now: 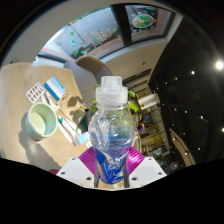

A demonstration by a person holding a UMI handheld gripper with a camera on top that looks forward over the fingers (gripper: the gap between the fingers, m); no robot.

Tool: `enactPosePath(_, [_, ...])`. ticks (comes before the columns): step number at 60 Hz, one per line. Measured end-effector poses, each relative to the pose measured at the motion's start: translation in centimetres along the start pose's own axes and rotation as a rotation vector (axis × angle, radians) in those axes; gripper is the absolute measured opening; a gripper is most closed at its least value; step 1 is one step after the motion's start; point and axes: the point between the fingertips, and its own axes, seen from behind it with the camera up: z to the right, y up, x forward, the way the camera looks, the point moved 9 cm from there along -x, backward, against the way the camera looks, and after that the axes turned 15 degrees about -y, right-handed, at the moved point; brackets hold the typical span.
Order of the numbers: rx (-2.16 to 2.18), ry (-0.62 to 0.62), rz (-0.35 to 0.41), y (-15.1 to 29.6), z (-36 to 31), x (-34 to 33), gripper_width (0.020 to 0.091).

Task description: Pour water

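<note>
While its base stays hidden, the claw point(112, 165) clamps the capped water bottle point(111, 130).

No legible text, brand, number or sign. Bottle point(111, 128) with blue label point(111, 166) near its base, between the fingers: print too small to read. Items on the table point(20, 90): likewise unreadable.

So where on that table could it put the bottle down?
The tool is shut on the bottle. The table looks bare between the green cup and its rounded edge. Beyond the cup it is crowded: small packets lie there, and more clutter sits between cup and bottle.
</note>
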Motion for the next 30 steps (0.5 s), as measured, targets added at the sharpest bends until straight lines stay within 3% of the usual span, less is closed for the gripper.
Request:
enactPosePath(3, [0.155, 0.027, 0.027, 0.1, 0.8, -0.5, 0.0342])
enactPosePath(7, [0.328, 0.060, 0.000, -0.5, 1.4, -1.2, 0.0340])
enactPosePath(19, [0.833, 0.239, -0.189, -5.7, -1.6, -1.7, 0.0341])
enactPosePath(30, [0.965, 0.289, -0.256, -8.9, -6.1, -1.8, 0.0341])
